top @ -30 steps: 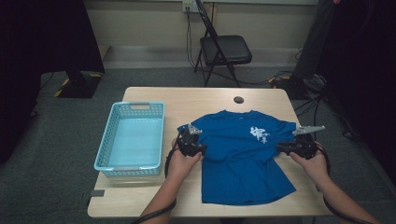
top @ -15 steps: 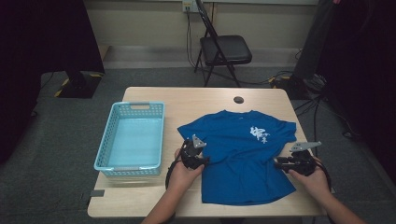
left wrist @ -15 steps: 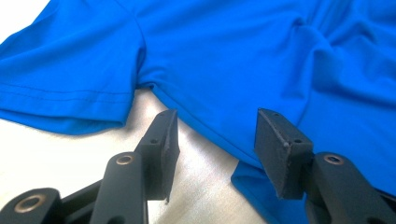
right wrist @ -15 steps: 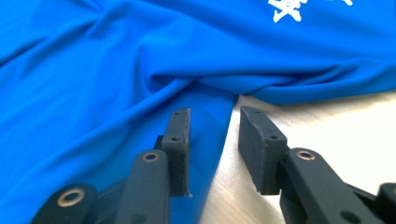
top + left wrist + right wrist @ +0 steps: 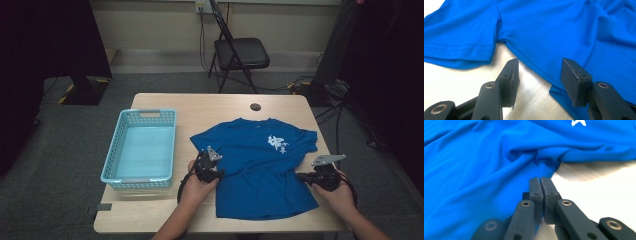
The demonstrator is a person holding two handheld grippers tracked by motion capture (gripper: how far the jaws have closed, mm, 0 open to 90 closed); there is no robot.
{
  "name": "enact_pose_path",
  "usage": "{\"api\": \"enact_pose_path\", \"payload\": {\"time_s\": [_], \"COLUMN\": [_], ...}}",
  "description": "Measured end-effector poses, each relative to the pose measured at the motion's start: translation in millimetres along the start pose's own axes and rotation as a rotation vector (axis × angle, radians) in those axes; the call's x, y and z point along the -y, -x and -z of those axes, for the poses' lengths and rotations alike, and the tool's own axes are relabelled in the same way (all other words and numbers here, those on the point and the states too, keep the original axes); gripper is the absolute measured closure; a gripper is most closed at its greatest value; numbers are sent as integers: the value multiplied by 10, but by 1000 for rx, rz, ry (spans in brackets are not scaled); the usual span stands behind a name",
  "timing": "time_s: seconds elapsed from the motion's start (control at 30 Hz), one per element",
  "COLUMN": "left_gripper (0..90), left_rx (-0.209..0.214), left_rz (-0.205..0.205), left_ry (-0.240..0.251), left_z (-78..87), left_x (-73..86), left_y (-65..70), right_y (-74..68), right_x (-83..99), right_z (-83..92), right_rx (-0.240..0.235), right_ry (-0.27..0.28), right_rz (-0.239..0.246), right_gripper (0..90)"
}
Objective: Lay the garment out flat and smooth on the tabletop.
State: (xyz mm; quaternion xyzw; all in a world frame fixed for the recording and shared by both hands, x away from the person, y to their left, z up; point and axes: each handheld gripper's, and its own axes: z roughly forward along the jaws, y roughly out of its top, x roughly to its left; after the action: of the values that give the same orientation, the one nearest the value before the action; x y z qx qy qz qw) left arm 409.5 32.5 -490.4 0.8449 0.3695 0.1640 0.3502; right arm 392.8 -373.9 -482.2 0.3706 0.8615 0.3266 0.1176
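Wooden table (image 5: 165,210) sits in a dim room, a folding chair (image 5: 240,52) behind it. Blue T-shirt (image 5: 260,165) lies flat, front up, on the table's right half; a light blue basket (image 5: 122,150) stands just left of it, probably where the shirt ends up. Left gripper (image 5: 539,72) sits at the shirt's side seam below the sleeve, jaws apart with the hem edge between them, not pinched yet, likely lined up for a grab. Right gripper (image 5: 540,183) is at the opposite side edge; its jaws have just been closing and now meet, pinching a bit of the shirt's edge. 2 matching side grips suggest a fold or lift.
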Motion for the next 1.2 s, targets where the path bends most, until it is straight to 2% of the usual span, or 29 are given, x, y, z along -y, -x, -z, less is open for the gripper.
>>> {"api": "enact_pose_path", "payload": {"time_s": [0.47,0.73,0.83,1.0,1.2], "left_gripper": [482,480,479,479,475], "left_rx": [-1,9,7,7,15], "left_rz": [-16,-10,-23,-42,-48], "left_ry": [-11,-12,-16,-23,7], "left_z": [29,51,63,97,201], "left_x": [19,44,47,43,-20], "left_y": [30,32,48,86,111], "right_y": [-36,-4,4,-29,-47], "right_x": [268,467,518,557,484], "right_z": [243,400,441,488,543], "right_rx": [17,25,27,31,43], "right_ry": [-10,5,7,11,56], "right_rz": [-22,-75,-91,-91,-93], "right_gripper": [881,882,881,868,817]}}
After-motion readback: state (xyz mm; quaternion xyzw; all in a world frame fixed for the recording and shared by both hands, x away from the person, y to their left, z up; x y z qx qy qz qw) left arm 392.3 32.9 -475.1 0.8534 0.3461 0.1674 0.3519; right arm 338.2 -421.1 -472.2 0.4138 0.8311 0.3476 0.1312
